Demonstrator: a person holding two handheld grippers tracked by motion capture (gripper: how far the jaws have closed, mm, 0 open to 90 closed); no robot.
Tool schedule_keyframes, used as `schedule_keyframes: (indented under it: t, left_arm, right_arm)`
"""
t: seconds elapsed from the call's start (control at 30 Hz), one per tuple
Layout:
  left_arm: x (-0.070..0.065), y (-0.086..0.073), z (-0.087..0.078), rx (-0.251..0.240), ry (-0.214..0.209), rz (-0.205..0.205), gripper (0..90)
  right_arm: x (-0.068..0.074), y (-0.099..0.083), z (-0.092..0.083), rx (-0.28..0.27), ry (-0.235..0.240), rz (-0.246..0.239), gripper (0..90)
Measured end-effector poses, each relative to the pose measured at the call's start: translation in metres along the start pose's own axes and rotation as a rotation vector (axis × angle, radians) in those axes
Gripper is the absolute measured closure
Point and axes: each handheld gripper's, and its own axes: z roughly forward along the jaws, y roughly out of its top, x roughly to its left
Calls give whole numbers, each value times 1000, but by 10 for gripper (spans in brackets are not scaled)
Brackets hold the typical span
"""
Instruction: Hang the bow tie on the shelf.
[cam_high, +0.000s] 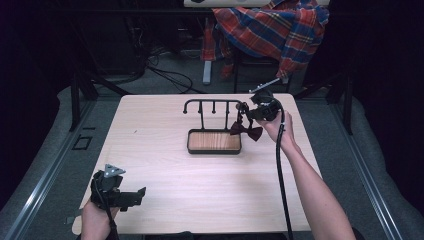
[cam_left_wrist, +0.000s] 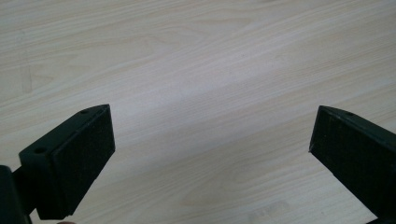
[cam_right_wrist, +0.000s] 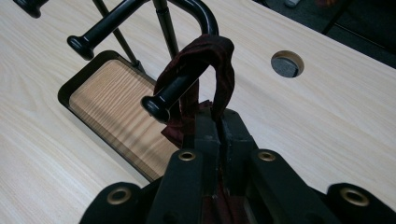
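Pale wood-grain table (cam_high: 165, 185) holds a black metal rack (cam_high: 212, 106) with knobbed pegs above a wooden tray (cam_high: 214, 141). Right gripper (cam_high: 248, 113), jaws clamped on a dark red bow tie's (cam_high: 246, 131) fabric strap (cam_right_wrist: 218, 70), has looped it over the end peg; release seemingly remains. Left gripper (cam_high: 131, 196) hovers, jaws wide apart, empty.
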Motion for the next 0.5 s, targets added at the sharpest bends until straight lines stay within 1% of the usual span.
schedule_keyframes:
  t: [0.03,0.1,0.17,0.3,0.37,0.43,0.5]
  left_arm:
    - [0,0,0,0,0,0,2]
    - [0,0,0,0,1,2,2]
    - [0,0,0,-4,1,-2,2]
    - [0,0,0,-5,2,-2,2]
    - [0,0,0,-4,2,-1,2]
    - [0,0,0,-4,1,-1,2]
    - [0,0,0,-1,1,1,2]
  right_arm:
    - [0,-1,1,4,7,-3,853]
    - [0,-2,1,11,5,-4,847]
    - [0,-2,2,4,8,-1,835]
    - [0,-3,1,8,11,-4,818]
    - [0,-3,0,10,12,-5,796]
    - [0,-3,-1,21,14,-18,773]
    - [1,-3,-2,12,15,-17,740]
